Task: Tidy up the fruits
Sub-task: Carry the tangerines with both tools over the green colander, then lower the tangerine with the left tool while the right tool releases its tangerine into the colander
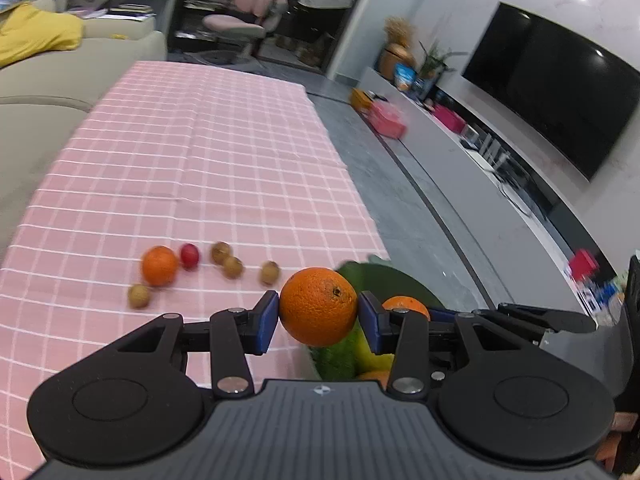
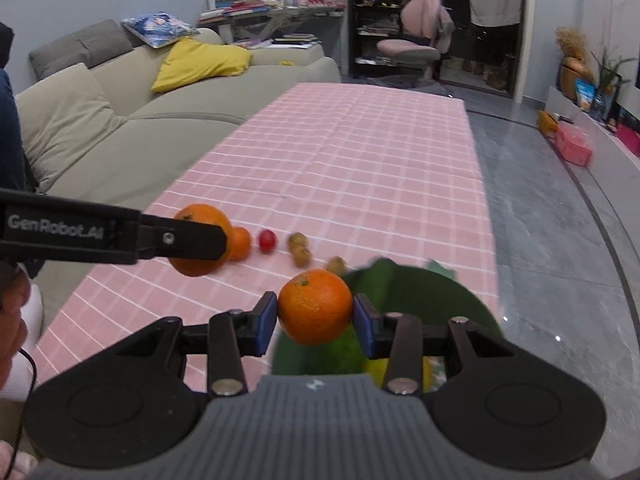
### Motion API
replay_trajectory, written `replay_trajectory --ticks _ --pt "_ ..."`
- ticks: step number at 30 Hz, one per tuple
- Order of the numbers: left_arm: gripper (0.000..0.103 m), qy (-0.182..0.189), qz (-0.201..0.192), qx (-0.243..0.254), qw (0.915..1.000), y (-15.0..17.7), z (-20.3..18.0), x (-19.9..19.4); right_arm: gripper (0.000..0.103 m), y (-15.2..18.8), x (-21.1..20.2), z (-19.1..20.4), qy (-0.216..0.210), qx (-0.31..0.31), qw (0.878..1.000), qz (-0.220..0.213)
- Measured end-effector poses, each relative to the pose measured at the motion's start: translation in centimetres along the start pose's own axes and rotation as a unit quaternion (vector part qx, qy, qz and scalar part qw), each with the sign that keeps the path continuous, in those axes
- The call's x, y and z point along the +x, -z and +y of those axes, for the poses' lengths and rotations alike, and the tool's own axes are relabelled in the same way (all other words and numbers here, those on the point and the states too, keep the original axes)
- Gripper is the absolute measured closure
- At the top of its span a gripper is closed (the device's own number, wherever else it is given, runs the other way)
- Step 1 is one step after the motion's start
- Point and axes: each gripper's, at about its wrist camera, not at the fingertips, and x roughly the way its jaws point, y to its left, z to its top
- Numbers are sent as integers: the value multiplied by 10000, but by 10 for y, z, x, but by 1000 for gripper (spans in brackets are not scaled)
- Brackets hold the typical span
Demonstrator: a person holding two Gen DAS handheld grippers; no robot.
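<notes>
My left gripper [image 1: 318, 312] is shut on a large orange [image 1: 318, 306] and holds it above the table, just left of a green bowl [image 1: 384, 280]. The bowl holds another orange [image 1: 404, 306] and green and yellow fruit. My right gripper [image 2: 315, 314] is shut on an orange [image 2: 315, 307] above the green bowl [image 2: 420, 292]. On the pink checked cloth [image 1: 192, 160] lie a small orange [image 1: 159, 265], a red fruit [image 1: 189, 256] and several small brown fruits [image 1: 232, 266]. The left gripper with its orange [image 2: 200, 240] shows at left in the right wrist view.
A beige sofa [image 2: 120, 120] with a yellow cushion runs along the table's left side. Grey floor [image 1: 400, 200], a low TV cabinet and a TV [image 1: 560, 88] lie to the right. A pink chair [image 2: 420, 36] stands beyond the table's far end.
</notes>
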Motion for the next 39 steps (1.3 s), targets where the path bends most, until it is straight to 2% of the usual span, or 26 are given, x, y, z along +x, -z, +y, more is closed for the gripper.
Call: replay_trajectory --ticks 4,10,16,21,30,34,39 --pt "54 288 204 -60 9994 -3 -4 12 65 8 -4 -17 107 -26 9999 124" --pt "54 480 483 116 9976 -9 -19 34 65 15 -5 -40 258 -185 9989 344" --pt "54 540 872 289 9943 -8 -37 62 65 17 4 -56 313 -296 9972 605" --pt "54 629 1135 387 9908 -9 -52 85 65 23 15 -58 423 -770 9925 844" --pt "54 437 1597 927 9818 -6 -75 120 65 24 39 -74 165 -1333 9809 1410" --pt "54 507 1789 928 9782 -6 -78 131 65 23 51 -78 -61 -1465 9748 1682" --pt "54 522 1846 896 9773 -9 -79 139 65 23 64 -82 -205 -1750 9654 1923"
